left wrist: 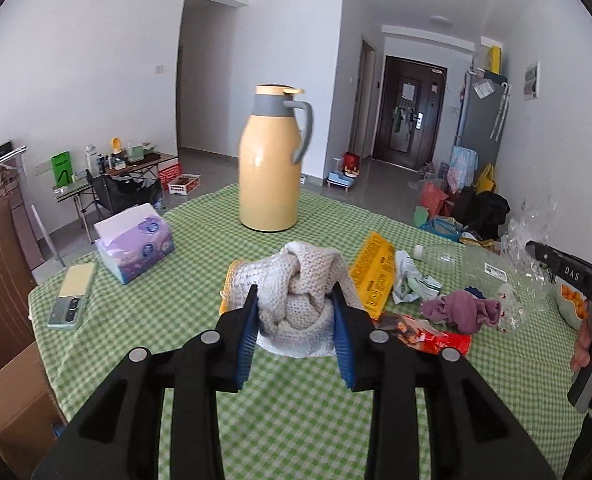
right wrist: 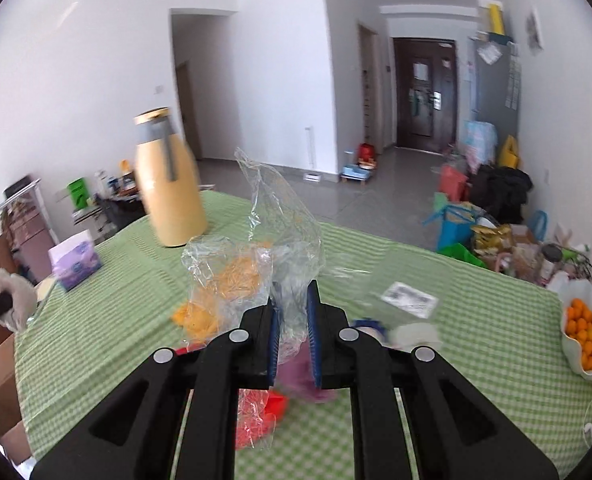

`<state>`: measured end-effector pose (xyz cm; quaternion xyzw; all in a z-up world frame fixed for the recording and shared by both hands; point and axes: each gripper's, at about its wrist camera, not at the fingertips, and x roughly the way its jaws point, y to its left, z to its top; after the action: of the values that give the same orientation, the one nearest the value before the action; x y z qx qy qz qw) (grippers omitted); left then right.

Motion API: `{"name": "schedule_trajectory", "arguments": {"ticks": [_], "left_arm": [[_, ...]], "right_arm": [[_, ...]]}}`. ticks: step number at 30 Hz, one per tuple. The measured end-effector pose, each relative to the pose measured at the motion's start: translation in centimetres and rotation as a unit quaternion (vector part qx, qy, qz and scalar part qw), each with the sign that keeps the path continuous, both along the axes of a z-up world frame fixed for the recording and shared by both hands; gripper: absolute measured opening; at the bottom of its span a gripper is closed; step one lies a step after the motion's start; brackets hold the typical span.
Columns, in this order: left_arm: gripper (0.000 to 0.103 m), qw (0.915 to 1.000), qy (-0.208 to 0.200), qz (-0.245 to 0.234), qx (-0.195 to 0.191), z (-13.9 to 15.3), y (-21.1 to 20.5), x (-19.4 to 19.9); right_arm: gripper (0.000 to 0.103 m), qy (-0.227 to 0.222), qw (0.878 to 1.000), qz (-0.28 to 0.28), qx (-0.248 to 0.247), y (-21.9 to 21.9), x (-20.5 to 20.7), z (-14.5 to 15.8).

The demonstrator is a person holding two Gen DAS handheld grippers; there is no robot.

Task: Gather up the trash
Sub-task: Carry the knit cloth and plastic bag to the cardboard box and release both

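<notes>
Two grippers each hold something above a table covered in a green checked cloth [left wrist: 304,400]. The left gripper [left wrist: 293,296] has its blue-padded fingers pressed against both sides of a cream knitted cloth [left wrist: 300,292], bunched into a ball and raised a little over the table. The right gripper [right wrist: 293,296] has its fingers nearly together, pinching a crumpled clear plastic bag [right wrist: 271,216] that stands up in front of it.

More trash lies on the table beneath and beside them. A yellow printed wrapper [left wrist: 376,272] lies just right of the knitted cloth, next to a crumpled white and green paper [left wrist: 410,280]. A red snack wrapper [left wrist: 436,338] lies nearer, and a purple rag [left wrist: 460,308] sits beside it. A white label [right wrist: 410,299] lies flat on the table ahead of the right gripper.

Further back stands a tall yellow flask [left wrist: 269,164] with a grey collar and handle. On the left side are a purple tissue pack [left wrist: 135,242] and a phone [left wrist: 71,294] lying flat. At the right edge, a white bowl of small oranges [right wrist: 586,328] sits on the table. Beyond it, a room with a dark door [right wrist: 426,92] and bags on the floor.
</notes>
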<state>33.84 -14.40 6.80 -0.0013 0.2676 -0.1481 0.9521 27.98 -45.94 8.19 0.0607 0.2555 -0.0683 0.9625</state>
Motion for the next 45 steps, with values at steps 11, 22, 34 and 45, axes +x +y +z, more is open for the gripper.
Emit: {"name": "schedule_trajectory", "arguments": {"ticks": [11,22,34,45], "left_arm": [[0.032,0.9846,-0.02,0.172,-0.02,2.5,21.9,-4.0],[0.032,0.9432,0.016,0.329,-0.04,0.1,43.0,-9.8],[0.033,0.9266,0.093,0.357,-0.074,-5.0,51.5,-12.1],[0.039,0.8845,0.328,0.304,-0.134,-19.0,53.2,-8.4]], "right_arm": [[0.013,-0.009,0.982,0.189,-0.017,21.6,4.5,2.8],[0.013,0.019,0.916,0.401,-0.022,47.6,6.5,0.8],[0.013,0.081,0.855,0.512,-0.022,62.1,6.5,-2.4],[0.013,0.198,0.81,0.547,-0.081,68.3,5.9,-11.1]]}}
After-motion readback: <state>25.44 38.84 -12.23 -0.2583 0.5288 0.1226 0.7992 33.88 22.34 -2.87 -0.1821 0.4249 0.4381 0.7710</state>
